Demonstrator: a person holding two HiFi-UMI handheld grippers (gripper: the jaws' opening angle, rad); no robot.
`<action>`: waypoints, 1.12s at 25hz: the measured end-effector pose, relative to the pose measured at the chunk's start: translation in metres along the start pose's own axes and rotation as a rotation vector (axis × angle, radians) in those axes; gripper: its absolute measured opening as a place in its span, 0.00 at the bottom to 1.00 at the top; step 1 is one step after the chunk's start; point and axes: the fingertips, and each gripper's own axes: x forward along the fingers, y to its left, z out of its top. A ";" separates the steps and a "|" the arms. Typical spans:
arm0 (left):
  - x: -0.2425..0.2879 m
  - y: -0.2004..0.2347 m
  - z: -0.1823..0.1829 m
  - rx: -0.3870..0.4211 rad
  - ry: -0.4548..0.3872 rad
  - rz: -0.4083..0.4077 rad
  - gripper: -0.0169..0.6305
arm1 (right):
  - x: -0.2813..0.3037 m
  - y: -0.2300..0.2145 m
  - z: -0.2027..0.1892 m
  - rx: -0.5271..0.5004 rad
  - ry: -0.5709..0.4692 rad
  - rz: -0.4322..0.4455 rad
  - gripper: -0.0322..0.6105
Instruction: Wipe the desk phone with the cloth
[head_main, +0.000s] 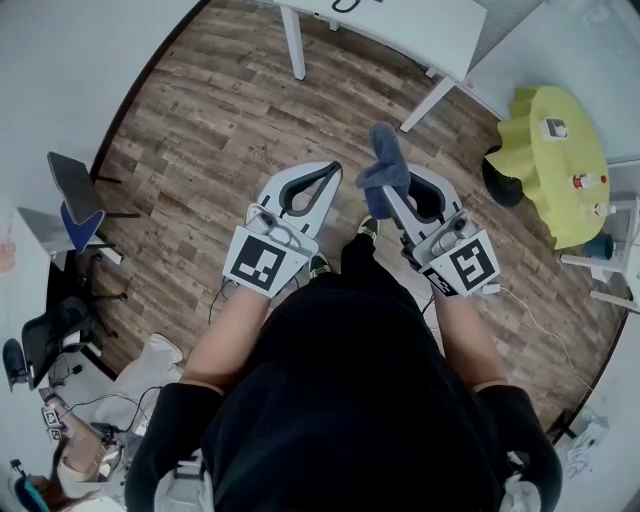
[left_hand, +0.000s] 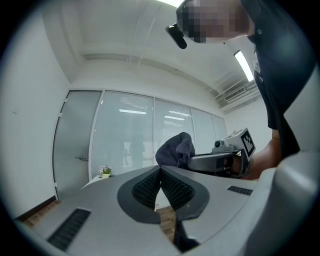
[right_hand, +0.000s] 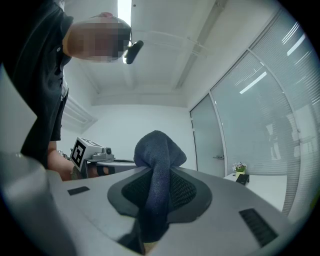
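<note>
Black shirt (head_main: 350, 400) fills 6 o'clock. Wood-plank floor (head_main: 220, 110) below. White tabletop (head_main: 420, 25) at 12, round tabletop (head_main: 550, 170) in a crinkled yellow-green cover at 2. Glass wall (left_hand: 125, 140) with blinds behind. Left tongs (head_main: 333, 170) closed, ribbed black pads (left_hand: 145, 187) meeting, nothing between them. Right tongs (head_main: 388, 185) clamped on the dark blue fuzzy cloth (head_main: 385, 160), which is bunched above the tips, in the air over the floor.

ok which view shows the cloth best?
Right gripper view: the cloth fills the centre, pinched in the jaws of the right hand-held gripper. Head view shows only a small blue bunch at the tip; left gripper view catches it from the side, farther off.
</note>
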 end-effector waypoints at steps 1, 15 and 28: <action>0.004 0.003 0.001 0.004 -0.002 0.001 0.04 | 0.003 -0.005 0.000 0.001 -0.002 0.002 0.21; 0.113 0.037 0.012 0.016 -0.011 0.009 0.04 | 0.026 -0.117 0.007 -0.011 -0.015 0.055 0.21; 0.215 0.054 0.008 0.011 0.026 0.043 0.04 | 0.028 -0.222 0.002 -0.008 -0.008 0.074 0.21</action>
